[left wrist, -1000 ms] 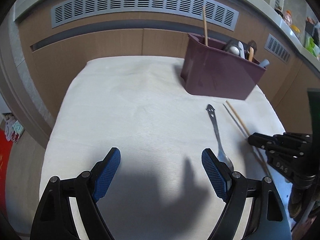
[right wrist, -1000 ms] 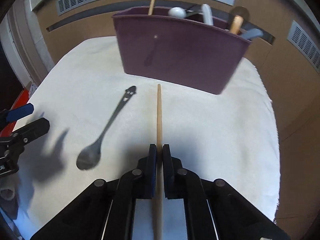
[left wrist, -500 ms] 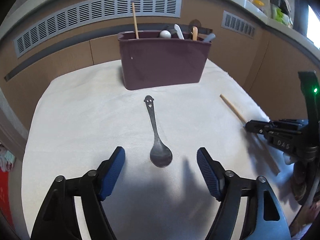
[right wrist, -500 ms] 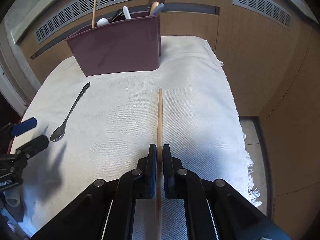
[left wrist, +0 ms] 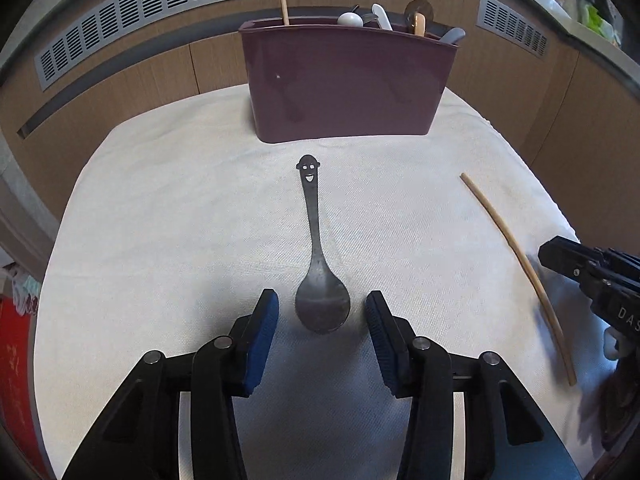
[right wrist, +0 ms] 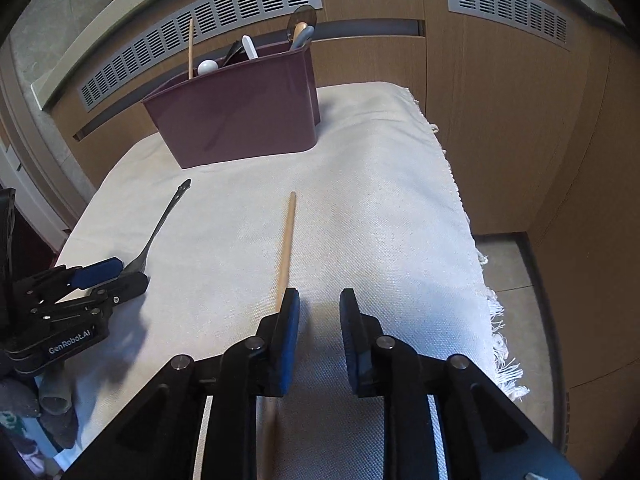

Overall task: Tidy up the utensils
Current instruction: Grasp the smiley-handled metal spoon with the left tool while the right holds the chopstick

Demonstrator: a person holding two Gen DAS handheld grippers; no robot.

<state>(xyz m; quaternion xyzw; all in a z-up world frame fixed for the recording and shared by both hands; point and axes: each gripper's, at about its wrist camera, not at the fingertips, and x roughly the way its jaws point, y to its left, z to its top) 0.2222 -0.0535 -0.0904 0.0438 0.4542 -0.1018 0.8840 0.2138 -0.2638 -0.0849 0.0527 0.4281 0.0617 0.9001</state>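
A dark metal spoon (left wrist: 318, 264) with a smiley-face handle end lies on the white cloth (left wrist: 160, 240). My left gripper (left wrist: 322, 314) is open, its blue pads either side of the spoon's bowl, not touching it. A wooden chopstick (right wrist: 286, 248) lies on the cloth, also in the left wrist view (left wrist: 516, 256). My right gripper (right wrist: 319, 312) is open; the chopstick lies just left of its left pad and passes under it. A maroon utensil holder (left wrist: 344, 84) stands at the far edge with a chopstick and several utensils upright in it.
The cloth's fringed right edge (right wrist: 492, 312) drops off to a tiled floor. Wooden cabinet panels with grey vents (left wrist: 200, 4) run behind the table. The spoon (right wrist: 160, 228) and my left gripper (right wrist: 100, 280) show at the left of the right wrist view.
My right gripper has opened and let go of the chopstick, which now lies on the cloth. My left gripper has moved forward and narrowed around the spoon's bowl.
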